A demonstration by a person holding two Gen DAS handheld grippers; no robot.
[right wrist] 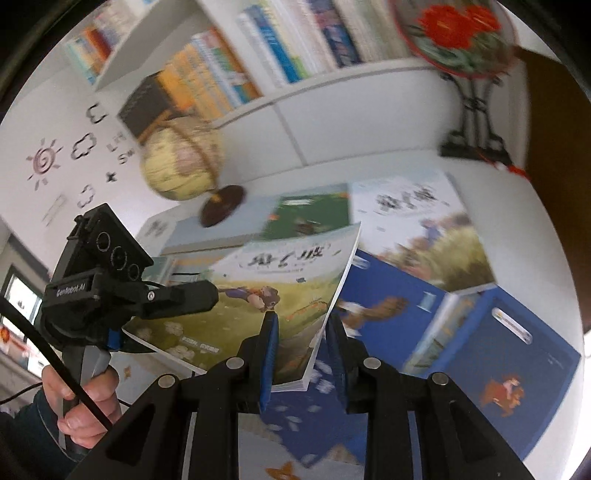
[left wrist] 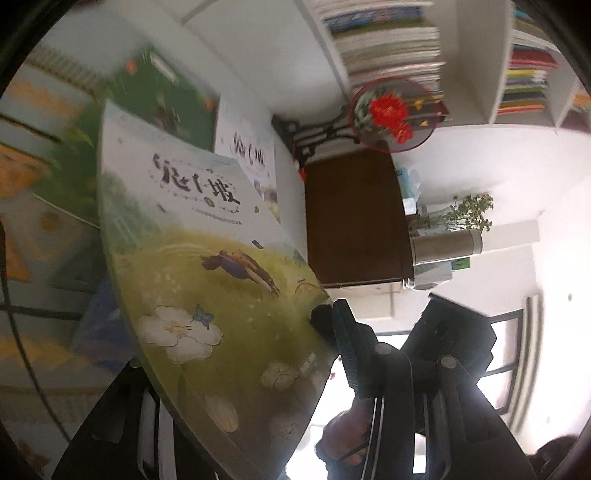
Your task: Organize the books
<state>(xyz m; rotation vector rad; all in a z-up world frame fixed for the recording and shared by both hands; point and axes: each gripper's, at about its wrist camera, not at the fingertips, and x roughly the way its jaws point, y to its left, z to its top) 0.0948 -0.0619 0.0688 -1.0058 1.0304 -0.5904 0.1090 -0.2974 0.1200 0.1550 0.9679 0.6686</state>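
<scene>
A thin book with a green meadow cover (left wrist: pixel 207 266) (right wrist: pixel 280 280) hangs tilted above the white table (right wrist: pixel 524 236), held from two sides. My left gripper (left wrist: pixel 303 332) (right wrist: pixel 207 299) is shut on its edge: one ribbed finger (left wrist: pixel 347 332) lies on the cover and the other is hidden behind the book. My right gripper (right wrist: pixel 303 350) is shut on the near corner, with its blue pads (right wrist: pixel 269 350) on either side of the pages. A hand (right wrist: pixel 85 398) grips the left gripper's handle.
Several books lie flat below: blue ones (right wrist: pixel 399 295), a white-covered one (right wrist: pixel 413 206) and a green one (right wrist: pixel 310 214). A globe (right wrist: pixel 181 162) and a round red-flower ornament on a black stand (right wrist: pixel 458 33) stand before shelves of upright books (right wrist: pixel 229 70). A brown cabinet (left wrist: pixel 351 221) and metal flask (left wrist: pixel 447 245) stand to the side.
</scene>
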